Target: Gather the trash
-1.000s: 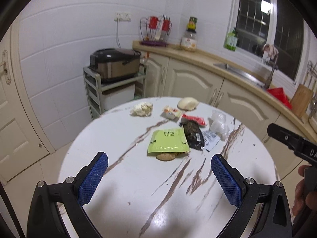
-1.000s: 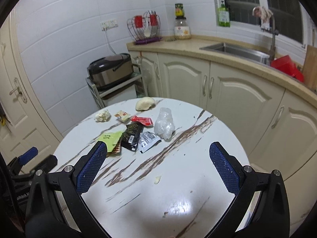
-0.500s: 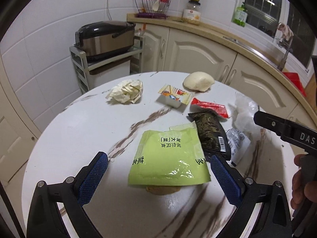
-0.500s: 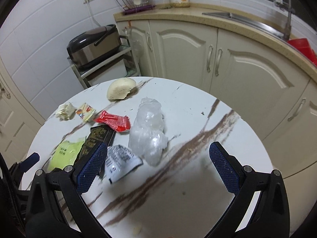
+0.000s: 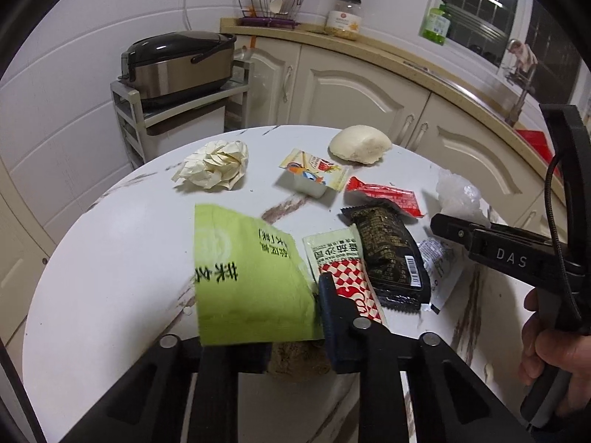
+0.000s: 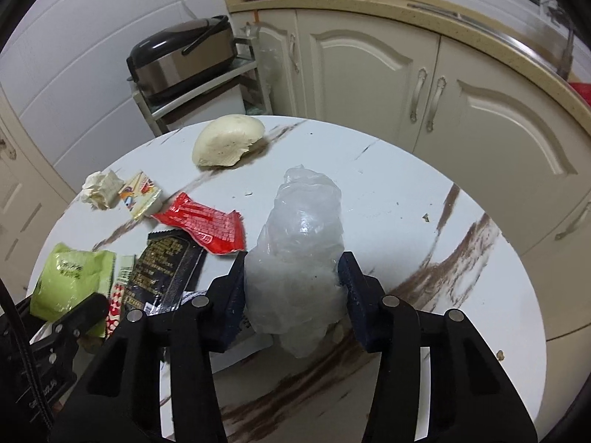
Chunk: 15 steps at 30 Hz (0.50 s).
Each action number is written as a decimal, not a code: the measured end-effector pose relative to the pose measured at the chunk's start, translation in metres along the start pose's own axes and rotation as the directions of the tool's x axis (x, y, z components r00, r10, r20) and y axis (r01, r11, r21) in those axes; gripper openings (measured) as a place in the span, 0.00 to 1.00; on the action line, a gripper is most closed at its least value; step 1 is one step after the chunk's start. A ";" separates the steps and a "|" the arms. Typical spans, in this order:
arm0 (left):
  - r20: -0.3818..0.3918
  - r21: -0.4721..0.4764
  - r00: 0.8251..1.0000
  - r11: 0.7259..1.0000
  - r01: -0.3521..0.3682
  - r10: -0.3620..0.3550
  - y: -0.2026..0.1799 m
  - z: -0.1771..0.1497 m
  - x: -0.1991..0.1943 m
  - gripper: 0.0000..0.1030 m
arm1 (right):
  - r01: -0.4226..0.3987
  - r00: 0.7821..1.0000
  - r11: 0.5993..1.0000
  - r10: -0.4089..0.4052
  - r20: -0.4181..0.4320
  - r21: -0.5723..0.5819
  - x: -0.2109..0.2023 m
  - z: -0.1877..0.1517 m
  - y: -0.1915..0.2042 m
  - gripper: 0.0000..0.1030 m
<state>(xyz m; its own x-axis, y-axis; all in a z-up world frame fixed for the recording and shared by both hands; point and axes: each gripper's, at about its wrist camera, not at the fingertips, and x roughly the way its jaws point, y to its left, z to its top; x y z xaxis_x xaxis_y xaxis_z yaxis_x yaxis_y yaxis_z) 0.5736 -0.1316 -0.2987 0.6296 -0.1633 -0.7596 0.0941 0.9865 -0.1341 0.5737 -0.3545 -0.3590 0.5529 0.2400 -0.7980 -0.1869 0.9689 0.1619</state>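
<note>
Trash lies on a round white marble table [image 5: 110,277]. My left gripper [image 5: 295,317] is shut on a green snack packet [image 5: 243,277], whose near edge lifts off the table. My right gripper [image 6: 291,288] is shut on a crumpled clear plastic bag [image 6: 299,243]. Beside them lie a black wrapper [image 5: 388,254], a red wrapper [image 5: 384,195], a red-checked sachet [image 5: 343,265], a small cup with a peeled lid [image 5: 310,173], a crumpled paper ball [image 5: 214,164] and a bun [image 5: 360,144].
A rice cooker [image 5: 177,62] stands on a grey shelf cart behind the table. Cream cabinets [image 6: 369,62] and a counter with a sink run along the back and right. A brown biscuit [image 5: 295,358] lies under the green packet.
Both grippers have come down to the table and closed, the left on the green packet and the right on the clear plastic bag. The green packet's edge has lifted.
</note>
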 end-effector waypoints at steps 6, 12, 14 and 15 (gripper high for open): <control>0.027 0.009 1.000 1.000 0.005 -0.005 0.001 -0.015 -0.018 0.12 | -0.027 0.999 0.999 0.027 0.017 0.017 -0.012 -0.008 -0.005 0.41; 0.061 0.020 0.998 1.000 0.010 -0.011 -0.006 -0.039 -0.052 0.10 | -0.034 0.998 0.999 0.033 0.048 0.024 -0.037 -0.017 -0.005 0.41; 0.074 0.025 0.997 1.000 0.011 -0.013 -0.009 -0.046 -0.066 0.09 | -0.034 0.998 0.999 0.032 0.059 0.025 -0.047 -0.020 -0.006 0.41; 0.085 0.028 0.996 1.000 0.014 -0.017 -0.008 -0.049 -0.074 0.09 | -0.034 0.997 0.999 0.033 0.065 0.027 -0.052 -0.021 -0.005 0.41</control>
<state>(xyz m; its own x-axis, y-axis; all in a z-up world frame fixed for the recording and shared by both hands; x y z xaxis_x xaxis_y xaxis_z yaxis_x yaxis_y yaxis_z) 0.4889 -0.1285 -0.2727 0.6914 -0.1781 -0.7002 0.1248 0.9840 -0.1271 0.5287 -0.3732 -0.3311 0.5982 0.2748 -0.7528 -0.1840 0.9614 0.2047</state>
